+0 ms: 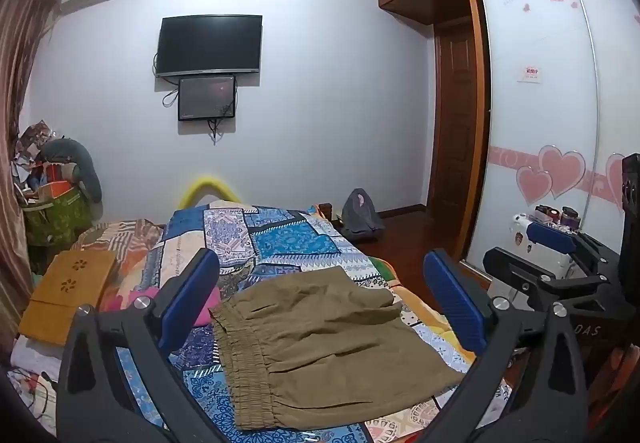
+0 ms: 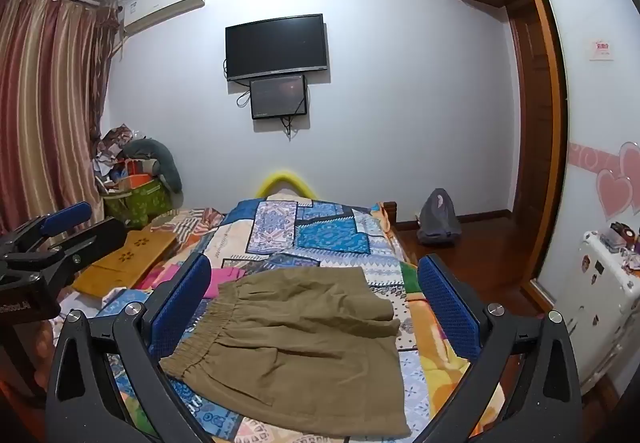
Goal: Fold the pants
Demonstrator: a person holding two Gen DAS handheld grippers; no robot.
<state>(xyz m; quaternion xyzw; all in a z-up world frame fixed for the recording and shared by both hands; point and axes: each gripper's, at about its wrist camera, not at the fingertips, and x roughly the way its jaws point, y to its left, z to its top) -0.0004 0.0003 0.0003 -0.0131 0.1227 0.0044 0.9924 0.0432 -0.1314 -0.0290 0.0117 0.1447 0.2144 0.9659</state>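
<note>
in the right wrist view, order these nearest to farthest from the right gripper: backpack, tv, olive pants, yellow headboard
From the right gripper:
1. Olive pants, on the quilt right between the open fingers.
2. Backpack, on the floor, right of the bed's far end.
3. Yellow headboard, at the bed's far end, centre.
4. TV, high on the far wall.

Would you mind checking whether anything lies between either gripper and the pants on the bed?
Nothing visible does. The pants lie flat on the quilt, nothing on them, and both the left gripper and right gripper are open, facing them.
</note>
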